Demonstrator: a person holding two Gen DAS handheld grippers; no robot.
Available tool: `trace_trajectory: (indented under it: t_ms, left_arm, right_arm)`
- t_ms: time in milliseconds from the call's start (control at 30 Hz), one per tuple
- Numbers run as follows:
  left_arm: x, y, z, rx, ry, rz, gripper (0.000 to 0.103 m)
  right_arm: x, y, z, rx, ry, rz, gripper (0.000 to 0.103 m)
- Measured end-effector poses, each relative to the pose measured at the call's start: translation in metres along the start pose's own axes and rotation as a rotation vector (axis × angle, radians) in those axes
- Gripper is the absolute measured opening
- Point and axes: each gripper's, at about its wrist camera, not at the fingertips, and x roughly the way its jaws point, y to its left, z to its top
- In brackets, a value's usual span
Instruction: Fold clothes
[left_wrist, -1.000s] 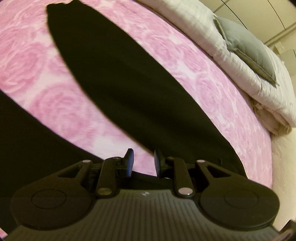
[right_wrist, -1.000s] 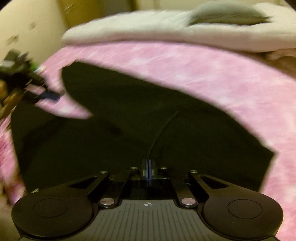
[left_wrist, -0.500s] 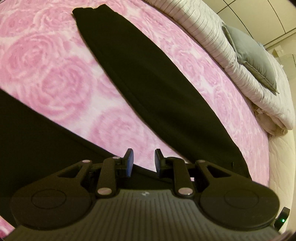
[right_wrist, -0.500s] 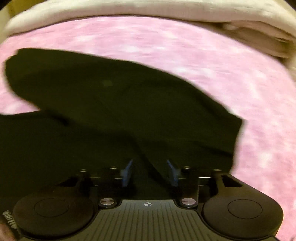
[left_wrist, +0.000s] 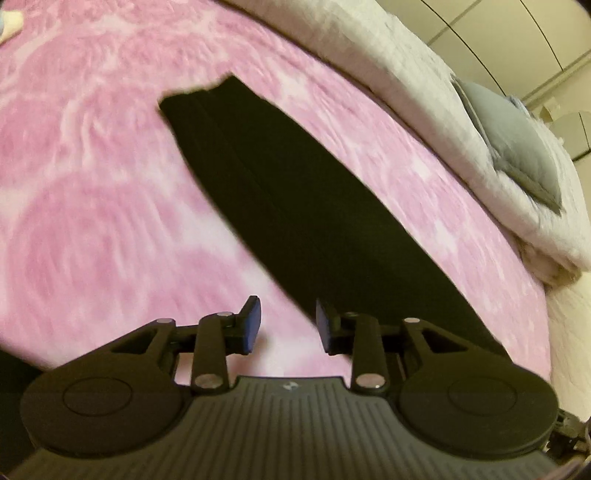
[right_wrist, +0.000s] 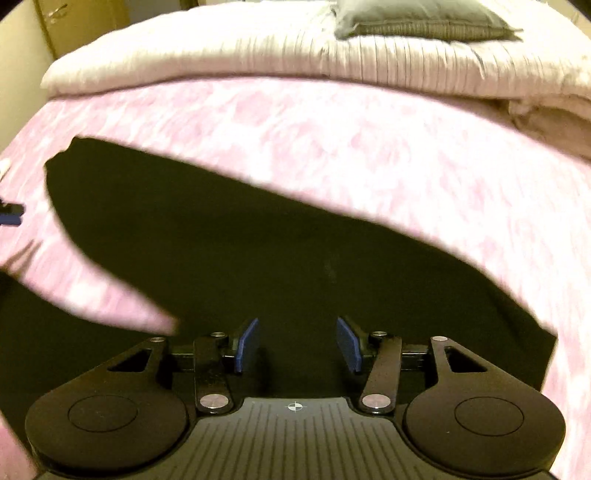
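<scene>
The black trousers (left_wrist: 295, 206) lie flat on the pink bedspread (left_wrist: 92, 221), one leg running diagonally away with its hem at the far end. I judge the fabric soft, light and limp: it will sag and drag when lifted, so I would take hold at an edge or corner, through all layers, not mid-panel. My left gripper (left_wrist: 286, 325) has its jaws apart and empty, poised over the near edge of that leg. My right gripper (right_wrist: 297, 345) is likewise spread wide and empty, over the broad part of the trousers (right_wrist: 258, 258). Beyond the bedspread are a folded pale quilt (right_wrist: 221, 48) and a grey pillow (right_wrist: 417, 18).
</scene>
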Motion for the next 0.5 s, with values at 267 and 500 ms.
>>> trace_trajectory:
  t_ms: [267, 500]
  left_arm:
    - [0.032, 0.006, 0.058, 0.020, -0.035, -0.018, 0.030]
    - [0.082, -0.123, 0.049, 0.533, 0.131, -0.239, 0.031]
  right_arm:
    - [0.051, -0.013, 0.051, -0.064, -0.011, -0.045, 0.050]
    - [0.051, -0.056, 0.032, -0.001, 0.045, -0.099, 0.050]
